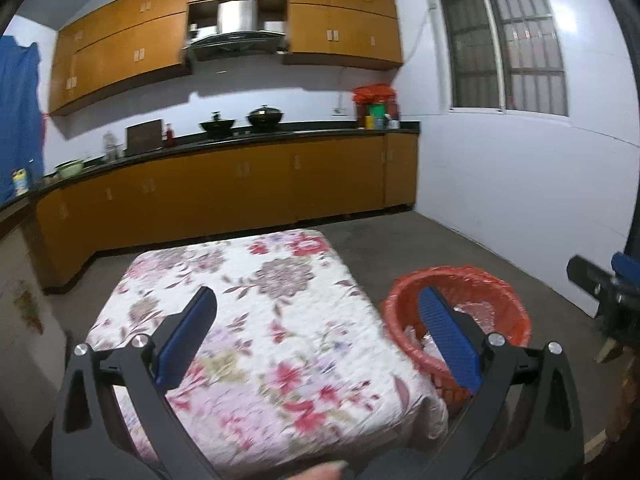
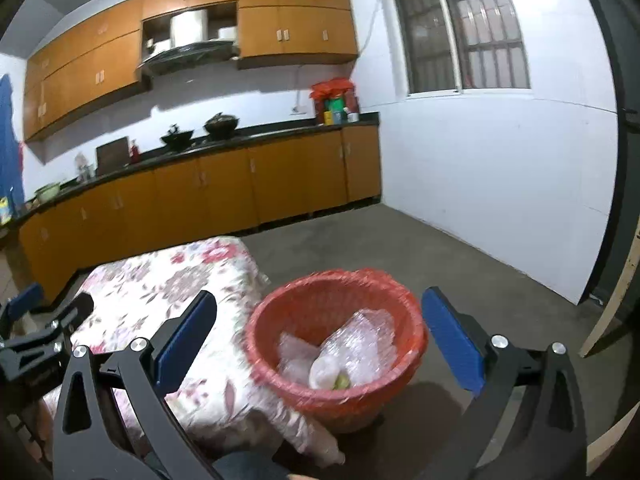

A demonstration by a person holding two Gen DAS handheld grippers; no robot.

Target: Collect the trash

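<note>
An orange-red waste basket [image 2: 336, 360] with a red bag liner stands on the floor right of the floral-covered table [image 2: 168, 288]. Crumpled clear plastic trash [image 2: 352, 352] lies inside it, with something greenish underneath. My right gripper [image 2: 320, 336] hangs open above and in front of the basket, nothing between its blue pads. My left gripper [image 1: 318, 328] is open over the table [image 1: 260, 300], empty too, with the basket [image 1: 456, 320] behind its right finger. The right gripper's tip [image 1: 600, 280] shows at the right edge of the left wrist view, and the left gripper [image 2: 44, 328] at the left edge of the right wrist view.
Orange kitchen cabinets and a dark counter [image 1: 240, 140] with woks run along the back wall. A white wall with a barred window [image 1: 508, 44] is on the right. Bare concrete floor [image 2: 400, 252] lies between table, basket and walls. A pale wooden board [image 2: 616, 300] leans at the right.
</note>
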